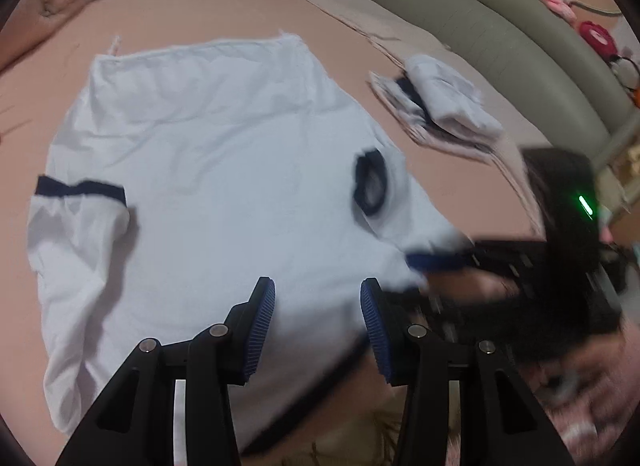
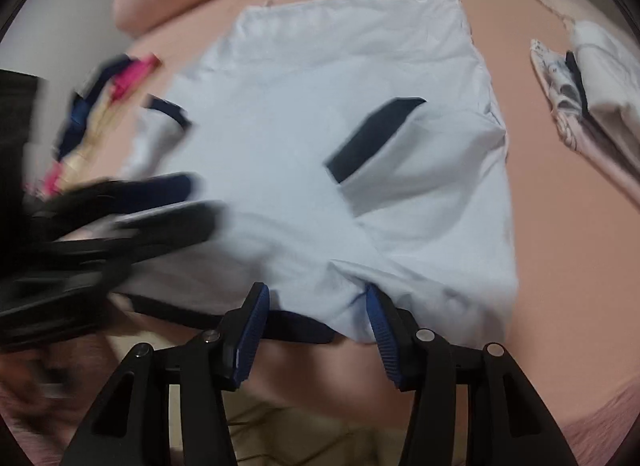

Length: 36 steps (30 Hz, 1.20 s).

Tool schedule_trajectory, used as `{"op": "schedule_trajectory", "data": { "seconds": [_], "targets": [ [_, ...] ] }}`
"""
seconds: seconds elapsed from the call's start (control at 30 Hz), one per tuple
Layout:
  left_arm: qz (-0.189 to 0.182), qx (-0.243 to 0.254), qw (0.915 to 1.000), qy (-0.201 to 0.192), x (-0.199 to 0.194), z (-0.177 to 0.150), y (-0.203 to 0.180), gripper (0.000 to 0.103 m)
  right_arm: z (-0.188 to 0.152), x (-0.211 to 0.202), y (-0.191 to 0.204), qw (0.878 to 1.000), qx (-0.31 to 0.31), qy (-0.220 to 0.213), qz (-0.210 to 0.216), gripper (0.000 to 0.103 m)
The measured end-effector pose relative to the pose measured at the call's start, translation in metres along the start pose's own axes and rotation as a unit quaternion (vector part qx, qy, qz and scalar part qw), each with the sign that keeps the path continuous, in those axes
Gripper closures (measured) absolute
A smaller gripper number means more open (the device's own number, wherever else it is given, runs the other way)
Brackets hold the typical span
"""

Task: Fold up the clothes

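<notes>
Both tongs gape open, left tongs point(image 1: 318, 298) and right tongs point(image 2: 318, 302) over the white shirt point(image 1: 224, 169), right sleeve point(image 2: 404, 153) folded in, left sleeve point(image 1: 76, 209) still out, folded pile point(image 1: 444, 101) waiting near the bed's point(image 1: 200, 13) right edge.

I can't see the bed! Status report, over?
Left hand-held gripper open, right hand-held gripper open at collar. White T-shirt flat, right sleeve folded in. Folded pile alongside.
</notes>
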<state>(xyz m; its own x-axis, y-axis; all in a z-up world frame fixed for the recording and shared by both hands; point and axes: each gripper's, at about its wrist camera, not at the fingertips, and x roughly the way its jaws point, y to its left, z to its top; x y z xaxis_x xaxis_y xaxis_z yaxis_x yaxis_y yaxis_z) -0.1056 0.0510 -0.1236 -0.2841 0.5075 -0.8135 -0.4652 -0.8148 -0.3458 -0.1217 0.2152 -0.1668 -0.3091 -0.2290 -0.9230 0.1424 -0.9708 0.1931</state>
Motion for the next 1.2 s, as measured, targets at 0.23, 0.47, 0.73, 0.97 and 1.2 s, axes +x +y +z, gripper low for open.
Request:
{"op": "schedule_trajectory", "data": {
  "seconds": [0.23,0.47,0.73,0.97,1.2],
  "targets": [
    [0.076,0.173,0.9803,0.058,0.02,-0.034,-0.043,0.062,0.008,-0.006,-0.028,0.997,0.057,-0.023,0.038,0.053],
    [0.111,0.088,0.9899,-0.004,0.037,0.003,-0.027,0.062,0.0,-0.03,-0.04,0.993,0.095,-0.039,0.064,0.053],
    [0.11,0.037,0.9928,-0.029,0.028,0.016,-0.005,0.062,-0.018,-0.052,-0.01,0.998,-0.001,-0.056,0.004,0.049],
    [0.151,0.027,0.9881,-0.002,0.01,0.001,0.01,0.062,-0.001,-0.001,-0.005,0.995,-0.018,-0.019,-0.099,0.05],
    [0.183,0.022,0.9825,0.029,-0.017,-0.017,0.03,0.061,-0.024,-0.004,-0.002,0.989,-0.065,0.071,-0.115,0.049]
  ]
}}
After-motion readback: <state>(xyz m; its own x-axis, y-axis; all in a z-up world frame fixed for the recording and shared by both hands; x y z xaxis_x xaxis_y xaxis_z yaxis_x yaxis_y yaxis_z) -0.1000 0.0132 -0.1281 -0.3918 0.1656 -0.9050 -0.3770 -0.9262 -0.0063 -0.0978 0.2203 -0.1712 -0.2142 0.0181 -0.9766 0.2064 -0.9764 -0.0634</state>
